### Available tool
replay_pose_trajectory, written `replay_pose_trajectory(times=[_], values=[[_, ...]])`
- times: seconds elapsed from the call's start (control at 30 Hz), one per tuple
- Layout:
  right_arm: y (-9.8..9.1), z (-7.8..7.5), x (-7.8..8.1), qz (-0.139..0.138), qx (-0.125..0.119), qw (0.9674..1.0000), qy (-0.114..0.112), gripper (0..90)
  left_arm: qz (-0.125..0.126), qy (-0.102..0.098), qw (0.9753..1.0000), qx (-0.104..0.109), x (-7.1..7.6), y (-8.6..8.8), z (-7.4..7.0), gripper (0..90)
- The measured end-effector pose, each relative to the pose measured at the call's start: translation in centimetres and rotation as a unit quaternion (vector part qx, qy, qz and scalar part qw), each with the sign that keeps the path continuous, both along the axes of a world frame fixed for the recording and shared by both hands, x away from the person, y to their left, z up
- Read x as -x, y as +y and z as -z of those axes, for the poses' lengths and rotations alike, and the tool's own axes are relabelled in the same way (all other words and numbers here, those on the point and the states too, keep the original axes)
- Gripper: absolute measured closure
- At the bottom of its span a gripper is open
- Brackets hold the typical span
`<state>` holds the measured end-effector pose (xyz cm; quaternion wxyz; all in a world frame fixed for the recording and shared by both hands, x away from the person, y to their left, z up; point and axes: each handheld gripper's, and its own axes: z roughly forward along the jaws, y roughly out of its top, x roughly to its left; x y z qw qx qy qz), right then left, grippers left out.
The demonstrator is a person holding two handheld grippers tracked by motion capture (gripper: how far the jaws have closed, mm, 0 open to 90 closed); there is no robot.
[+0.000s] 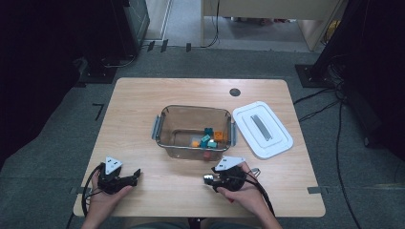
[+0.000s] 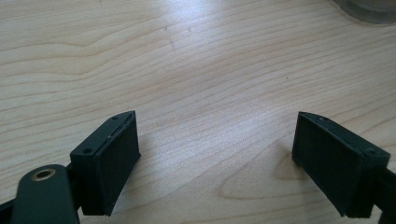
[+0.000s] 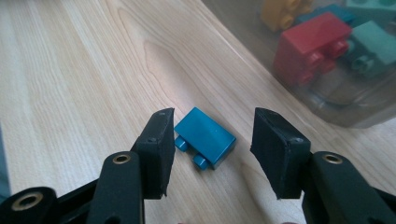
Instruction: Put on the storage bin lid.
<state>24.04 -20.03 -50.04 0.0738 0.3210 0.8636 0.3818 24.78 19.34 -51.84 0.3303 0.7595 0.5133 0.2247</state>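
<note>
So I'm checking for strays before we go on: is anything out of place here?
Yes: one blue brick lies on its side on the table, outside the clear bin, between the right gripper's open jaws.

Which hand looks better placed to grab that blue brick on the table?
The right. Its gripper already straddles the blue brick, jaws apart on either side. The left gripper sits open over bare table.

We identify a lab workspace. We see a wooden table [image 1: 143, 109] on grey carpet [image 1: 47, 157], with floor cables [image 1: 315, 112] and dark equipment stands [image 1: 325, 57].
</note>
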Motion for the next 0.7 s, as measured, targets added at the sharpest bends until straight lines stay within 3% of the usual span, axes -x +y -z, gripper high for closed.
replay_pose_trajectory(times=[0.2,0.4,0.7], values=[[0.49,0.52,-0.02,-0.008,0.019,0.9997,-0.009,55.9,0.000,0.000,1.0000,0.000,0.01,0.00,0.00,14.6],[0.05,0.21,0.26,-0.009,0.012,0.9999,-0.003,63.3,0.001,0.000,1.0000,0.000,0.01,-0.01,0.00,14.7],[0.17,0.61,0.28,-0.020,0.016,0.9997,-0.002,60.3,0.001,0.000,1.0000,0.000,0.02,-0.01,0.00,14.7]])
